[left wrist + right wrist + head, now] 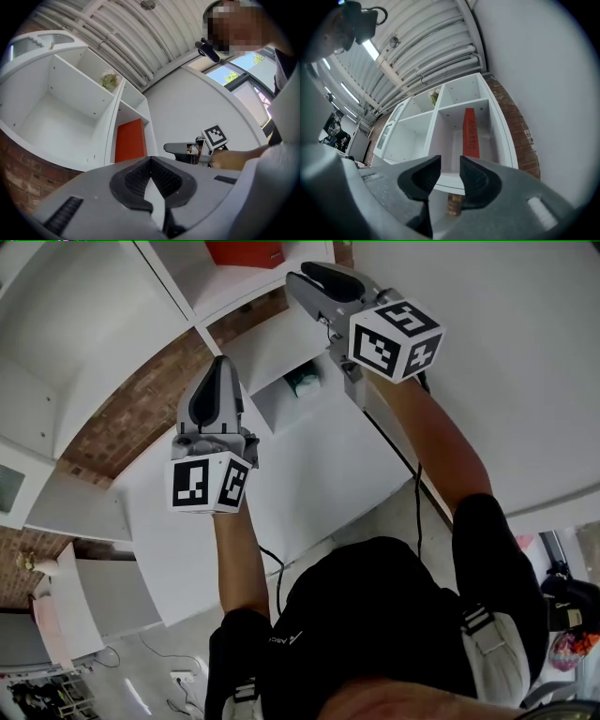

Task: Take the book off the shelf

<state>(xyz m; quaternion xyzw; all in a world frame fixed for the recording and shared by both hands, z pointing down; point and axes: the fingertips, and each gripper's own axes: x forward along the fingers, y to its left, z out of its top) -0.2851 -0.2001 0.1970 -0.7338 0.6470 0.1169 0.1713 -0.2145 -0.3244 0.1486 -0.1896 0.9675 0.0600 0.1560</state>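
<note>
A thin red book (pixel 470 133) stands upright in the right-hand compartment of a white shelf unit (pixel 438 108), leaning against no other thing I can see. The same book shows as a red panel (pixel 130 140) in the left gripper view and at the top edge (pixel 246 251) of the head view. My right gripper (pixel 450 169) is raised toward that compartment, short of it, jaws open with nothing between them. My left gripper (pixel 150 161) is lifted beside it, lower and to the left (pixel 221 364), its jaw tips together and empty.
The shelf unit has several open white compartments against a brick wall (pixel 141 409). A small plant (pixel 109 80) sits on top. A teal object (pixel 302 381) lies in a lower compartment. A plain white wall (pixel 506 352) runs along the right. Cables trail on the floor (pixel 281 568).
</note>
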